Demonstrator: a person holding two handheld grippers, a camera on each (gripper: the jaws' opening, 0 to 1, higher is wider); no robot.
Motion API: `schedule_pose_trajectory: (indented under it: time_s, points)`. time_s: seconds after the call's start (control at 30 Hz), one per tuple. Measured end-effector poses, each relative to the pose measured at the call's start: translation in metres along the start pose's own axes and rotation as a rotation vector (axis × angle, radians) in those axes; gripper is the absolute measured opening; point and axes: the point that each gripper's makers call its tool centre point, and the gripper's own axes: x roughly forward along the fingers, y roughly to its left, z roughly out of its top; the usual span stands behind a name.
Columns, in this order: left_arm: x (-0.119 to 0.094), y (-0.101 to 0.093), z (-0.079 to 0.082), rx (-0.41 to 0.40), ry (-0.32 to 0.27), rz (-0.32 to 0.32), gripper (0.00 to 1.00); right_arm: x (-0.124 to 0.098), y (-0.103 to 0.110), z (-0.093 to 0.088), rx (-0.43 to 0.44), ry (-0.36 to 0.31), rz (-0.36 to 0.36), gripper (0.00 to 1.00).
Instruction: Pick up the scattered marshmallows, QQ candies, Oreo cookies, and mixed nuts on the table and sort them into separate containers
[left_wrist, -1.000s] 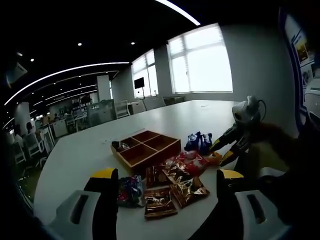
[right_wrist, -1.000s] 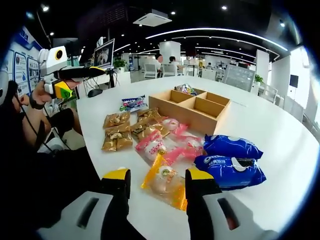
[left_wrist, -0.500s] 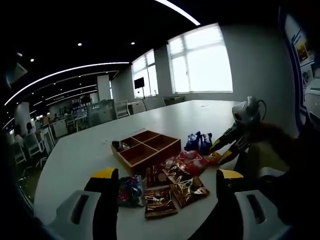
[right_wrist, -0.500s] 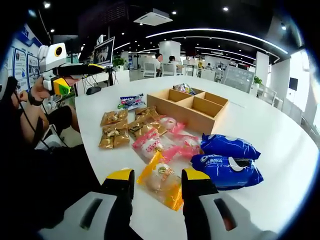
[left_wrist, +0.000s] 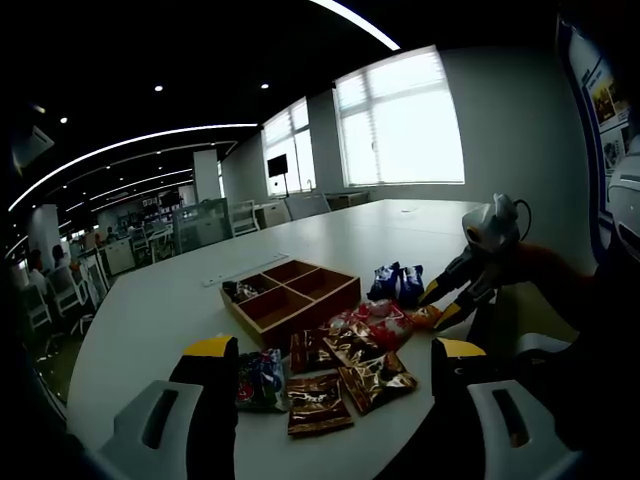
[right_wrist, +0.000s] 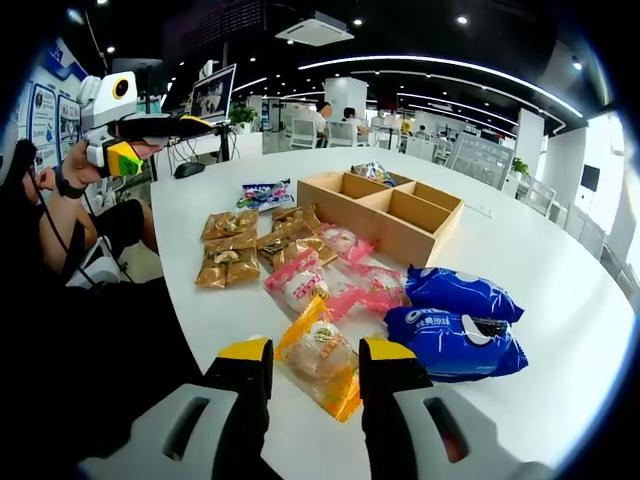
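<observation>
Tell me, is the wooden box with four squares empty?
Not empty. The wooden four-compartment box holds one colourful packet in its far compartment; the other three compartments look bare.

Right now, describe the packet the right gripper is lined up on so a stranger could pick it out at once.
Start at the wooden divided box on the white table, then follow the spill of snack packets toward the right gripper. The yellow-edged clear packet lies nearest, between its open jaws. Its neighbours are pink, gold or blue; it alone is yellow.

Left gripper view looks low across the counter (left_wrist: 180, 290) toward windows. Right gripper view faces opposite, closer. Both share the wooden tray (left_wrist: 290, 295) (right_wrist: 390, 212) and snack packets.
</observation>
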Motion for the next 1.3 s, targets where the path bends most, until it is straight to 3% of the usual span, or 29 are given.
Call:
schedule_pose_trajectory:
  time_s: [0.23, 0.9, 1.3]
  points:
    - [-0.001, -0.001, 0.001, 0.001, -0.002, 0.000, 0.82, 0.002, 0.006, -0.006, -0.019, 0.033, 0.006, 0.29]
    - [-0.001, 0.001, 0.001, -0.002, -0.002, 0.004, 0.82, -0.001, -0.001, -0.006, -0.019, 0.023, -0.030, 0.14]
    - [-0.001, 0.003, 0.002, 0.001, -0.002, 0.007, 0.82, -0.002, -0.006, -0.005, 0.028, -0.006, -0.044, 0.09]
